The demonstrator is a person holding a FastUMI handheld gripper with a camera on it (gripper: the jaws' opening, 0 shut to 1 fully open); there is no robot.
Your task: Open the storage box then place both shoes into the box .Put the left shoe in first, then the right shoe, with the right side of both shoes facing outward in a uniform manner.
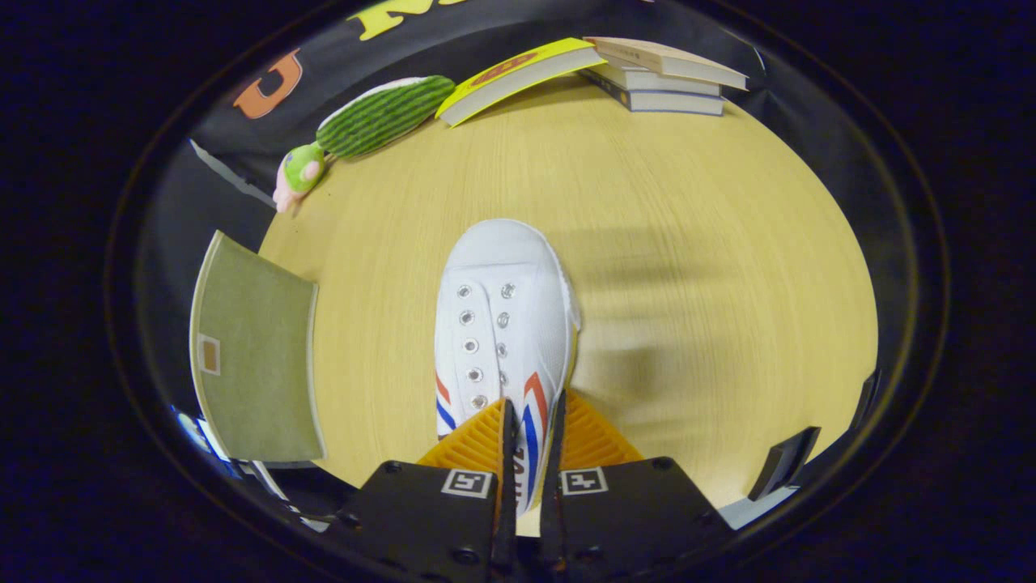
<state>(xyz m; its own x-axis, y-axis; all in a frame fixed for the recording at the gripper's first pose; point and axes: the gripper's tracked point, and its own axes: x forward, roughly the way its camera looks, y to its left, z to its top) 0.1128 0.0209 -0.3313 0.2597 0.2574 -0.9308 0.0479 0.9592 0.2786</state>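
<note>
Fingers [508, 441] of the gripper [532, 437] pinch the side wall of a white canvas shoe [502, 324], its rounded toe pointing away over the table [688, 243]. The shoe seems lifted, so the task looks midway at most: boxing this shoe remains, and whether the other is stowed cannot be told. Left of the shoe lies a flat olive fabric panel [255, 356], perhaps the box's lid. Metal eyelets and red-blue stripes mark the shoe.
</note>
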